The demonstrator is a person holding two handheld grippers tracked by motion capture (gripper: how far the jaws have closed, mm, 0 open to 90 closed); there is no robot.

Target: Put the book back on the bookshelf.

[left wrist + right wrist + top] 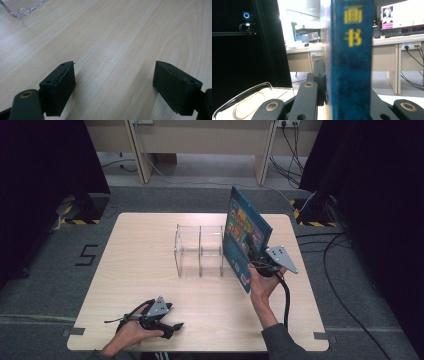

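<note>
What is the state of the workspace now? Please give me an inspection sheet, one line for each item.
Surface: light wooden table, mostly bare.
Job's things: blue book held upright beside the clear plastic organizer, which looks empty.
Clutter: nothing seen.
Grippers: left gripper open, low over the table near the front edge; right gripper shut on the book.
Cables: black cable trails from the right gripper; more cables on the floor at right.
Surroundings: dark curtains on both sides, desks behind.
</note>
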